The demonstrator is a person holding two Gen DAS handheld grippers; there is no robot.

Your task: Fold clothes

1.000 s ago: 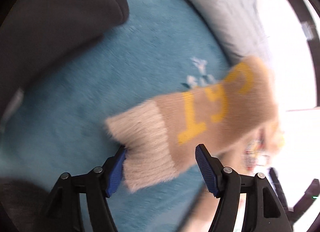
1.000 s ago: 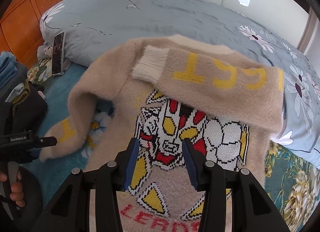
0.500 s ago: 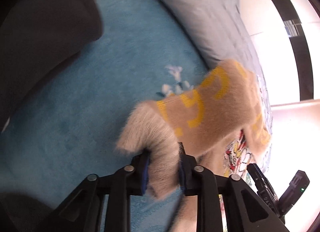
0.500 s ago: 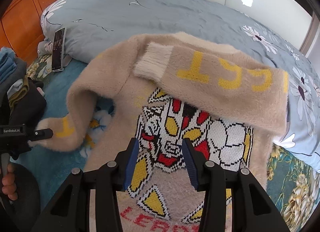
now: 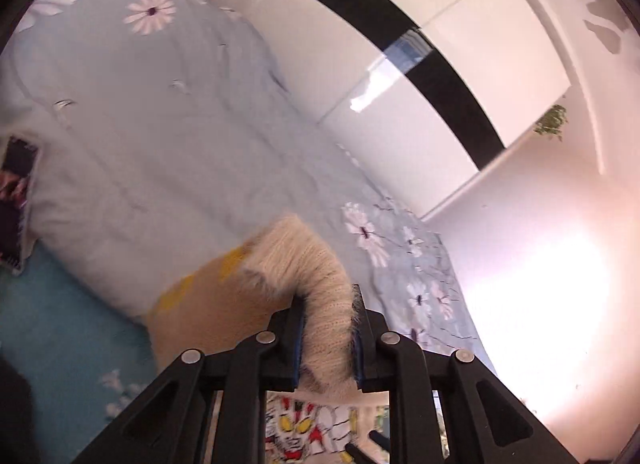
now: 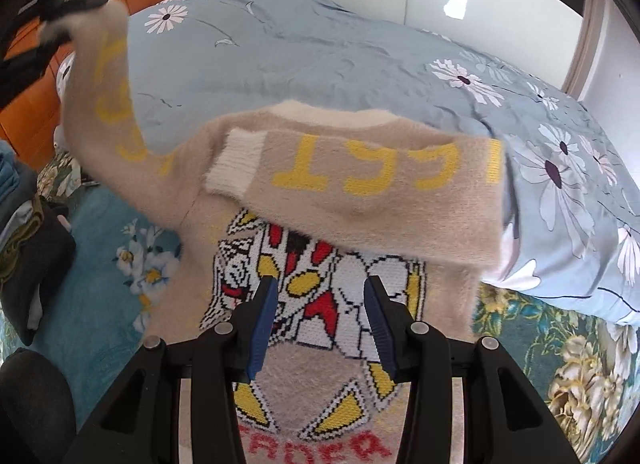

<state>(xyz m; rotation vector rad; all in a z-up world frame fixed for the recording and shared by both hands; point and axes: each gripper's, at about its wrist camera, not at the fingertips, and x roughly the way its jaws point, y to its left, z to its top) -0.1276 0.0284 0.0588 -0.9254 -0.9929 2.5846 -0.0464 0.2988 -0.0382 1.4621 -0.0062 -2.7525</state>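
Sweater (image 6: 320, 344) spread flat on bed (image 6: 520, 364). Left tool (image 5: 326, 328) clamped on cuff (image 5: 320, 296), sleeve raised at 10 o'clock for folding across. Right tool (image 6: 320, 324) wide, empty, above chest.

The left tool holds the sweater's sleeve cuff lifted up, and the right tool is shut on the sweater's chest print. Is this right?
Not quite. The right tool is open, hovering over the chest print, as the right wrist view shows. The left tool does hold the sleeve cuff lifted.

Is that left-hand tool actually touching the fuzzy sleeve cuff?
Touching. The left wrist view shows the left tool shut on the cream sleeve cuff, with both blue pads pressed into its fuzz.
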